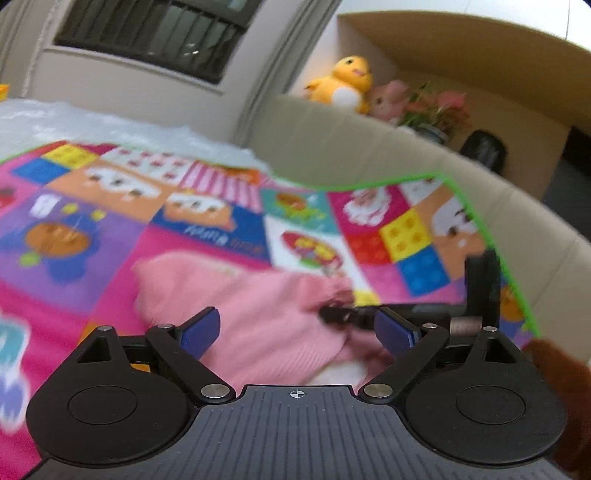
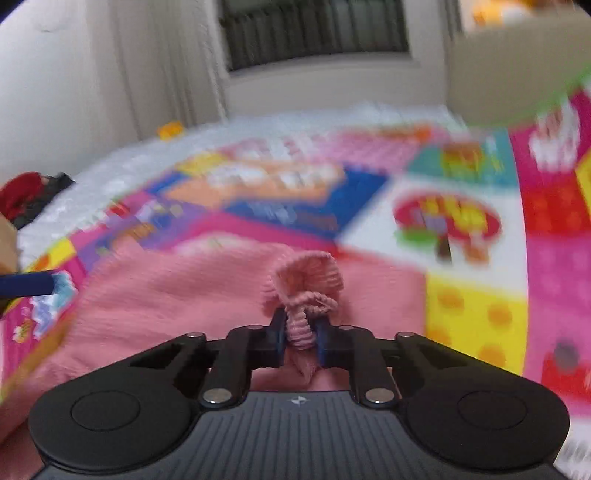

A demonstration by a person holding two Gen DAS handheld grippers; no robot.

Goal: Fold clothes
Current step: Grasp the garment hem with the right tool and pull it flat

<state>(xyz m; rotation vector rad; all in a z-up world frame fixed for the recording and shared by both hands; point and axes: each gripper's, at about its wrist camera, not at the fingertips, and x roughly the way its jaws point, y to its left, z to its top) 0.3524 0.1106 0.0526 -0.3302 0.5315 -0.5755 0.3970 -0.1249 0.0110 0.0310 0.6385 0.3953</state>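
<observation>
Right claw (image 2: 300,338) clamped on pink garment (image 2: 184,295) hem, to drag a fold.
Left claw (image 1: 295,332) gaped empty above it, mid-mat (image 1: 207,243).

Both my wrist cameras sit low and close over the patchwork mat (image 1: 207,254), facing the window (image 2: 314,33) at 12 o'clock; both share the pink garment (image 2: 207,299).
</observation>
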